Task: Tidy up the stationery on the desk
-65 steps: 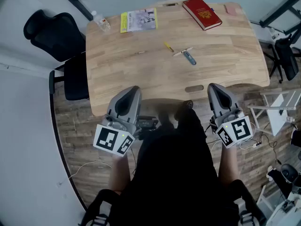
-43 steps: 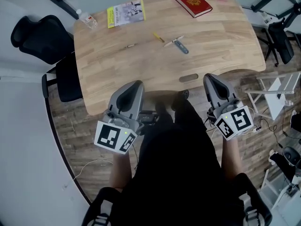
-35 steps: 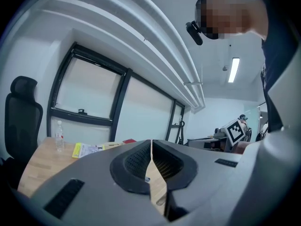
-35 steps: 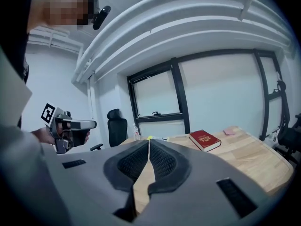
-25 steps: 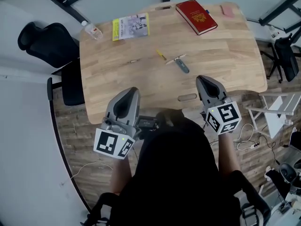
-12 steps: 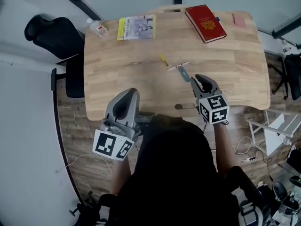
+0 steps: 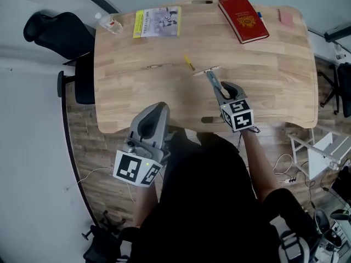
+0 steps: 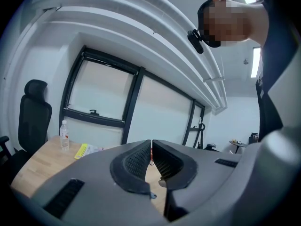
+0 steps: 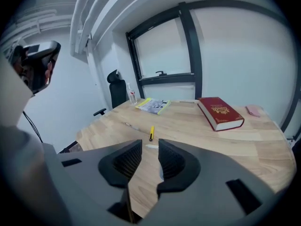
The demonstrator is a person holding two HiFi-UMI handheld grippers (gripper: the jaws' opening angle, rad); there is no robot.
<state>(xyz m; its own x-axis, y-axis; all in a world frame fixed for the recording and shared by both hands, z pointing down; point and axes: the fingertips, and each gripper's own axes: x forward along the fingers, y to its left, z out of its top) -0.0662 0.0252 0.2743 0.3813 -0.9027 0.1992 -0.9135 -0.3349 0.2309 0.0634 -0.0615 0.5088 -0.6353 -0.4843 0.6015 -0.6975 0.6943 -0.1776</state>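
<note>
Loose stationery lies mid-desk: a yellow pen, a thin pen, a white stick and a blue-grey pen. My right gripper hovers over the desk just short of the blue-grey pen, jaws open and empty. In the right gripper view the right gripper looks along the desk at the yellow pen and the white stick. My left gripper stays at the desk's near edge. The left gripper view shows the left gripper with its jaws closed together and empty.
At the desk's far side lie a red book, a yellow-edged booklet, a pink item and a water bottle. A black chair stands at the desk's left. The wooden desk has a cable slot near its front edge.
My right gripper has moved forward from the desk's near edge out over the desk, up to the blue-grey pen. The left gripper has stayed at the edge.
</note>
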